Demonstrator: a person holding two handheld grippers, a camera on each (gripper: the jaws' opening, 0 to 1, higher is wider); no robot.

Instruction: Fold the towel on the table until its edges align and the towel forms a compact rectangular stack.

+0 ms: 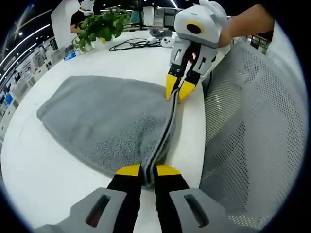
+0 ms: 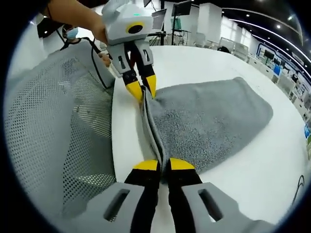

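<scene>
Towel (image 1: 107,121) of grey, nubby cloth lies spread on the white desk (image 1: 43,160), its body flat and rounded at the far side, with a darker, smoother band along the near edge. That near edge is lifted and drawn taut between the two grippers, so it runs as a straight ridge just inside the desk's rim, next to a grey mesh chair back (image 1: 252,126). The towel's long axis follows this stretched edge, from one gripper to the other; the rest of the cloth fans away from it across the desk toward the middle.

In the left gripper view, the left gripper (image 1: 148,171) has its yellow-tipped jaws closed narrowly on one end of the edge, and the right gripper (image 1: 179,87) pinches the other end, held by a person's hand (image 1: 226,34). In the right gripper view, the right gripper (image 2: 164,165) likewise clamps the edge with jaws nearly together, and the left gripper (image 2: 142,86) grips the far end.

Beyond the towel in the left gripper view stand a potted plant (image 1: 99,26) and a black cable (image 1: 133,44).
</scene>
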